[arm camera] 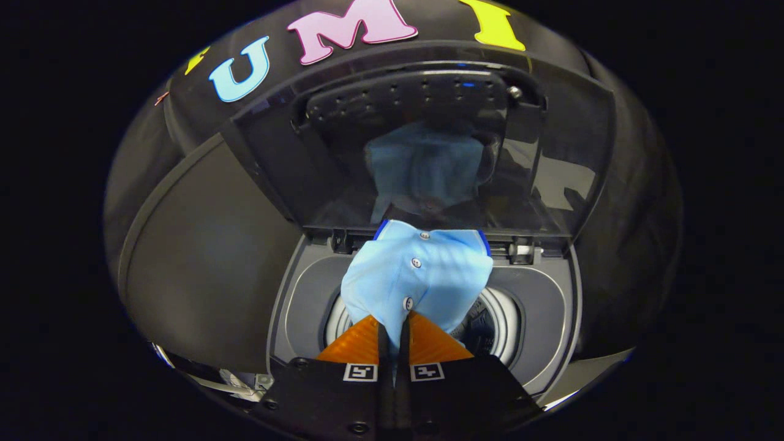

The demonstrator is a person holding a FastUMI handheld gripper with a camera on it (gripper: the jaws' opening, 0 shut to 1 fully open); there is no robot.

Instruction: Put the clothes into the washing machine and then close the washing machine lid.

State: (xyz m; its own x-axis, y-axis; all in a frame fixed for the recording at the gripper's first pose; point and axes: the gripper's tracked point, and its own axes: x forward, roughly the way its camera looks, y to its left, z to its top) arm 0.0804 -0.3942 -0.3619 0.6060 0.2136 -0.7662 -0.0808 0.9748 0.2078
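Gripper view: tongs (394,318) pinched nearly closed on a light blue shirt (418,275), buttons showing. Dangling right over the round drum opening (502,324) of the top-load washing machine (545,306), just ahead of the fingertips. Lid (343,165) standing up at the back edge, glass mirroring the blue fabric.

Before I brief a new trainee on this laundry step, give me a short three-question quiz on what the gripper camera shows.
1. True or false: the lid stands open.
2. What does the gripper hold? A) towel B) shirt C) sock
3. Fill in: the shirt hangs over the ___.

Key: 1 true. 2 B, jaws shut on it. 3 drum, inside the washer.
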